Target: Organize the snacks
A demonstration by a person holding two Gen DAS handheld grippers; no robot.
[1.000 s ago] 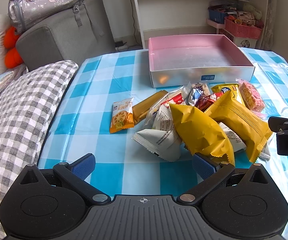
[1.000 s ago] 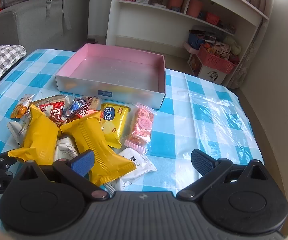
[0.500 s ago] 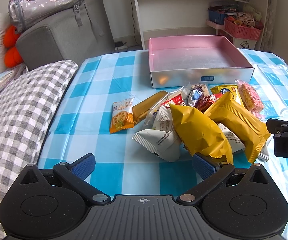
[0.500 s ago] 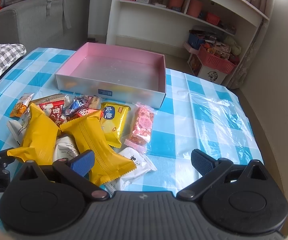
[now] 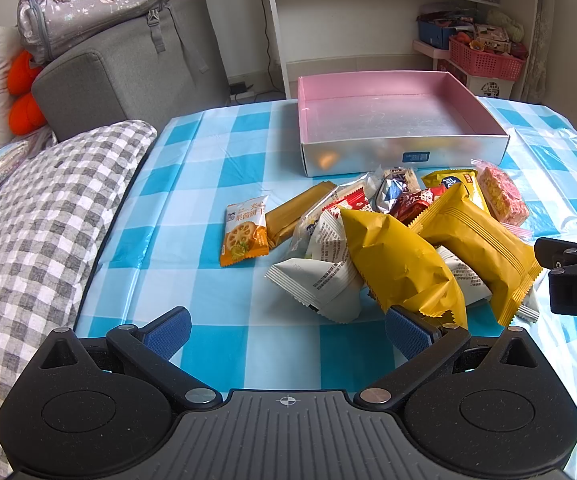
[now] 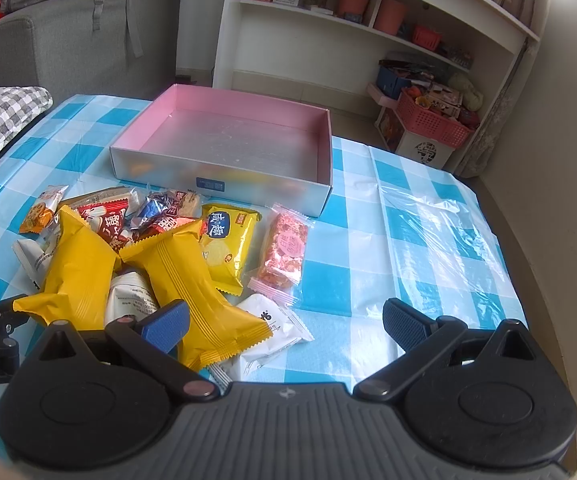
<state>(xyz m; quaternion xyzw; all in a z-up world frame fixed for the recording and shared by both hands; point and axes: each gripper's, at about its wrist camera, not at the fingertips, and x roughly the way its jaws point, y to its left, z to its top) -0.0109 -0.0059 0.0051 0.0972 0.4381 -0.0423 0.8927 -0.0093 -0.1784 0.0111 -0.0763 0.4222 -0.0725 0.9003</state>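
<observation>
A pile of snack packets lies on the blue checked tablecloth in front of an empty pink-lined box, also seen in the right wrist view. Two big yellow packets lie on top, with white packets, a pink packet and an orange lotus-chip packet around them. My left gripper is open and empty, just short of the pile. My right gripper is open and empty over the pile's near right edge.
A grey checked cushion borders the table's left side. A grey sofa with a backpack stands behind it. A white shelf unit and a pink basket stand beyond the box. Crinkled clear plastic covers the cloth at right.
Both grippers have barely shifted; the right gripper has drifted slightly left in the left wrist view. Nothing was grasped or moved.
</observation>
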